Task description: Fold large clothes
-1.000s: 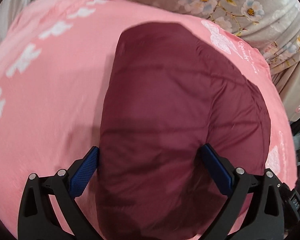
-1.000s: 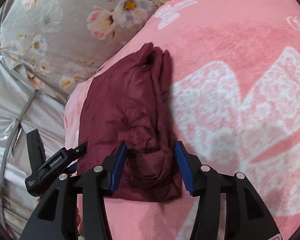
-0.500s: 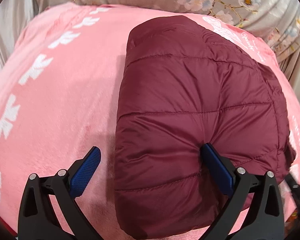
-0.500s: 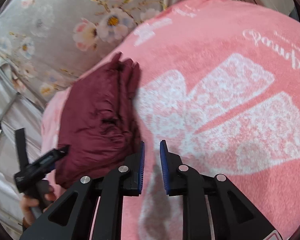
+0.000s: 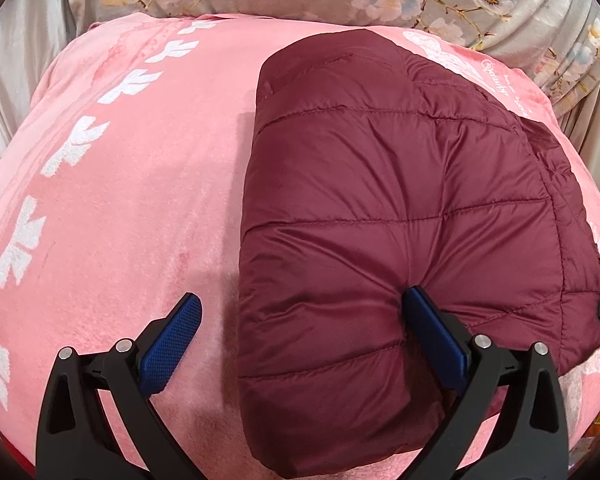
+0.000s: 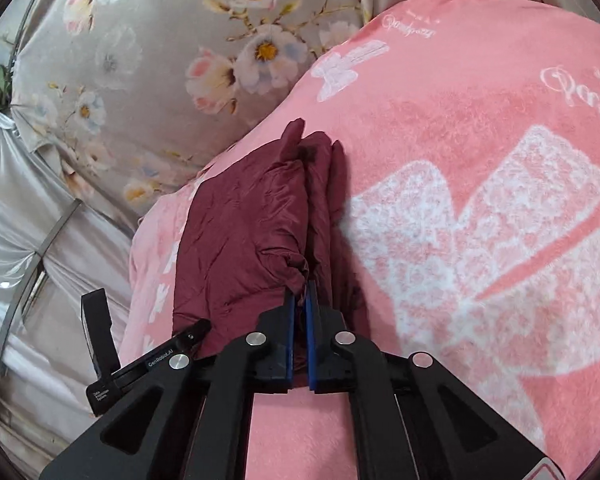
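pink blanket (image 5: pixel 132 208), folded maroon puffer jacket (image 5: pixel 380 200)

A pink fleece blanket (image 5: pixel 112 184) with white bow prints covers the bed and fills most of both views. Along its far edge runs a grey bedsheet with pale flowers (image 6: pixel 148 60), gathered in soft folds. At the left of the right wrist view, shiny silver-grey fabric (image 6: pixel 16 216) hangs beside the bed under even indoor light.
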### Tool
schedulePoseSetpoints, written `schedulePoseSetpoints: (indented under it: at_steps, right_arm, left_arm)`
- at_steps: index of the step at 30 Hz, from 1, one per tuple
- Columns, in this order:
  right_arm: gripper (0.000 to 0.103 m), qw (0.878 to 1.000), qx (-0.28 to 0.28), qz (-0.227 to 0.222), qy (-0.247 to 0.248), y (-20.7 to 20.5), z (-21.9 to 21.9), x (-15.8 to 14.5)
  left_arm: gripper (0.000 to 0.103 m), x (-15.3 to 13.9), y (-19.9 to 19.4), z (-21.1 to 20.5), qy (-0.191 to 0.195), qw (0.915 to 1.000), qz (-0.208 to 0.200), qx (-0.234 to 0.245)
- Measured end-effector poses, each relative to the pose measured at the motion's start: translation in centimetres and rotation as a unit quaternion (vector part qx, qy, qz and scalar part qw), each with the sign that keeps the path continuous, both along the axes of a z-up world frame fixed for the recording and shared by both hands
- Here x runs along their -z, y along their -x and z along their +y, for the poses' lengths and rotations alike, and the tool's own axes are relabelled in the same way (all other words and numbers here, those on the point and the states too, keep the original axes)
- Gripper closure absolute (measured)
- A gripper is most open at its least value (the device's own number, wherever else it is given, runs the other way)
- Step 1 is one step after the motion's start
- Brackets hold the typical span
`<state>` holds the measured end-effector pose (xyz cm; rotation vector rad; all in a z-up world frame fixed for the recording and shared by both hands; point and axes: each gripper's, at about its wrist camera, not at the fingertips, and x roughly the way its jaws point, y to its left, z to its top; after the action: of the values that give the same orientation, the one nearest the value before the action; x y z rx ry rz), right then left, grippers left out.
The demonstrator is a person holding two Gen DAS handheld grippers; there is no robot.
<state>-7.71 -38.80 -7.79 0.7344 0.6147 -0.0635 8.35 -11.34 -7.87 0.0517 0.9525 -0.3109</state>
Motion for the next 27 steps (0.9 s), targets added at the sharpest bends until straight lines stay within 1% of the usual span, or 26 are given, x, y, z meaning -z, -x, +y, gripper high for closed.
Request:
schedulePoseSetpoints:
  at_steps: [2, 3, 5, 8, 9, 10, 11, 12, 14, 17, 19, 21, 23, 24, 25, 27]
  right_arm:
    - [0.1, 0.998, -0.002, 0.049, 0.039, -1.2, 0.7, 1.6]
    - [0.1, 0.996, -0.008, 0.071, 0.048, -1.8, 1.0, 2.7]
    - [0.099, 0.996, -0.005, 0.079, 0.046, -2.2, 1.3, 3.6]
    - [0.099, 0.995, -0.004, 0.086, 0.052, -2.5, 1.4, 3.5]
    - [0.095, 0.995, -0.004, 0.088, 0.052, -2.4, 1.3, 3.1]
    - [0.085, 0.995, -0.003, 0.089, 0.052, -2.3, 1.2, 2.6]
    - [0.083, 0.995, 0.002, 0.086, 0.053, -2.0, 1.2, 1.9]
    - [0.083, 0.995, 0.012, 0.076, 0.056, -1.4, 0.9, 0.8]
    - [0.083, 0.996, 0.026, 0.057, 0.059, -0.9, 0.0, -0.7]
    - [0.083, 0.998, 0.021, 0.028, 0.054, -2.0, -0.3, -3.1]
    - [0.083, 0.997, 0.013, 0.019, 0.073, -3.7, 0.5, -4.3]
    - [0.083, 0.995, 0.003, 0.025, 0.095, -5.6, 1.2, -4.4]
    - [0.083, 0.993, -0.007, 0.049, 0.107, -7.8, 1.7, -3.2]
    - [0.083, 0.99, -0.004, 0.068, 0.124, -8.7, 2.0, -2.1]
    - [0.083, 0.988, -0.004, 0.078, 0.131, -9.0, 1.8, -1.1]
    - [0.083, 0.988, 0.002, 0.083, 0.13, -9.0, 1.4, 0.4]
  left_arm:
    - [0.005, 0.1, 0.1, -0.1, 0.004, 1.0, 0.002, -0.001]
    - [0.005, 0.2, 0.1, -0.3, 0.004, 1.0, 0.001, 0.002]
    - [0.005, 0.3, 0.3, -0.5, -0.002, 1.0, -0.004, 0.005]
    - [0.005, 0.2, 0.5, -0.6, -0.012, 0.9998, -0.011, 0.008]
    - [0.005, 0.0, 0.4, -0.7, -0.012, 0.9999, -0.008, 0.007]
    - [0.005, -0.4, 0.3, -0.7, -0.016, 0.9998, -0.006, 0.007]
    - [0.005, -0.9, 0.4, -0.7, -0.022, 0.9997, -0.008, 0.008]
    - [0.005, -1.9, 0.5, -0.7, -0.027, 0.9994, -0.021, 0.009]
    - [0.005, -3.7, 0.6, -0.8, -0.021, 0.9987, -0.044, 0.014]
    - [0.005, -6.6, -0.7, -1.9, -0.006, 0.9977, -0.065, 0.02]
    - [0.005, -7.4, -1.8, -3.2, -0.007, 0.9973, -0.071, 0.017]
    - [0.005, -7.0, -3.3, -4.9, -0.015, 0.9979, -0.061, 0.017]
    - [0.005, -5.7, -4.3, -6.2, -0.023, 0.9986, -0.045, 0.018]
    - [0.005, -4.8, -4.7, -6.7, -0.032, 0.9985, -0.042, 0.014]
    - [0.005, -4.2, -4.8, -6.8, -0.036, 0.9983, -0.044, 0.011]
    - [0.005, -3.3, -4.6, -7.4, -0.047, 0.9968, -0.064, 0.008]
